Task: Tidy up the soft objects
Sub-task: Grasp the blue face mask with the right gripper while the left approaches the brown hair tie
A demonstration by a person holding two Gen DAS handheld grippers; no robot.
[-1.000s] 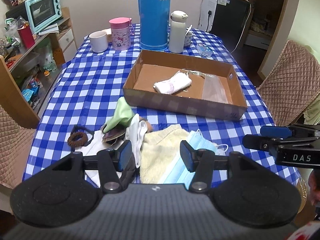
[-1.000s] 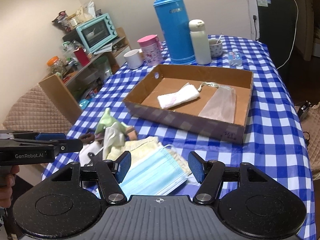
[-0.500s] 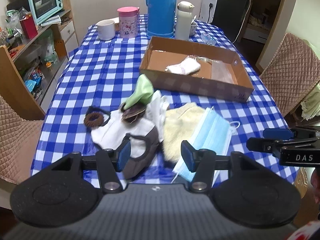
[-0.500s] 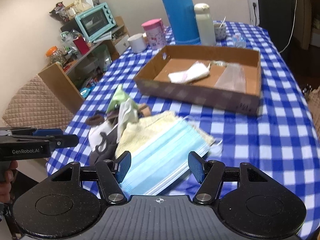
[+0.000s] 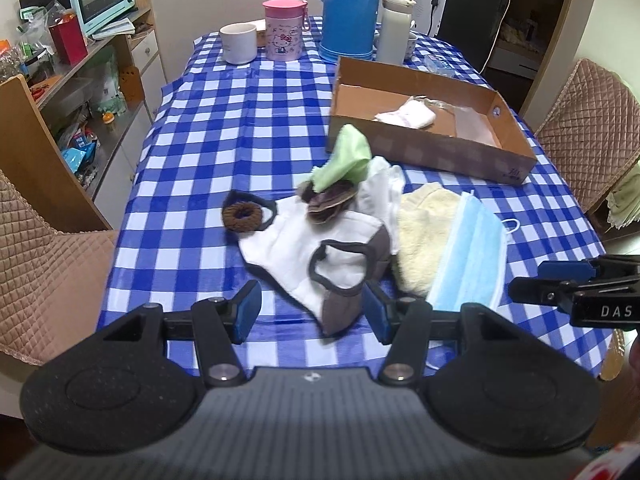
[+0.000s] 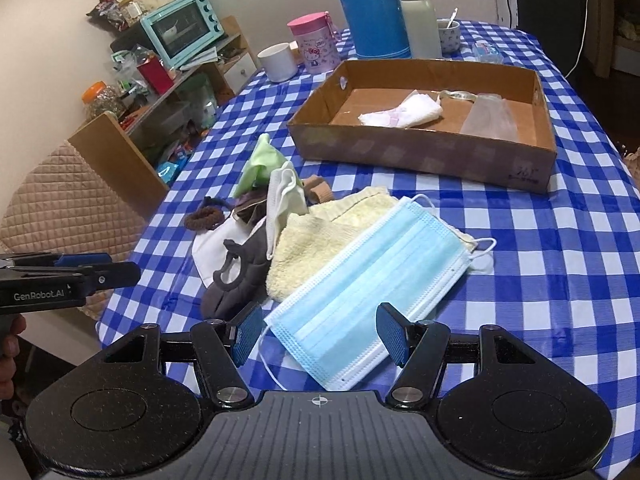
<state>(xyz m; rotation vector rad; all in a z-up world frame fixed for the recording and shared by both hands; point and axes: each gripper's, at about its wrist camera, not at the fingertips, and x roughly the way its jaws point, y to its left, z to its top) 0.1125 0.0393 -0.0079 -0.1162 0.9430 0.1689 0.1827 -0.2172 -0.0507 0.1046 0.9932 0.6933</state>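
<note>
A: While closing on the blue mask (image 6: 372, 300), risks snagging the yellow towel (image 6: 316, 232) beneath, since overlapping.

B: Right gripper (image 6: 320, 334) fingers parted, empty, straddling the mask's near edge without touching.

A: Left gripper (image 5: 310, 310) likewise spread, holding nothing, framing the grey-trimmed white mask (image 5: 320, 256). Could drag the brown hair tie (image 5: 242, 216) by its strap.

B: Farther off, cardboard box (image 6: 420, 152) on the table (image 6: 580, 280), already holding a white cloth (image 6: 400, 114).

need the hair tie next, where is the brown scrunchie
In the left wrist view, the brown scrunchie lies on the tablecloth at the pile's left edge, beside the white mask.
</note>
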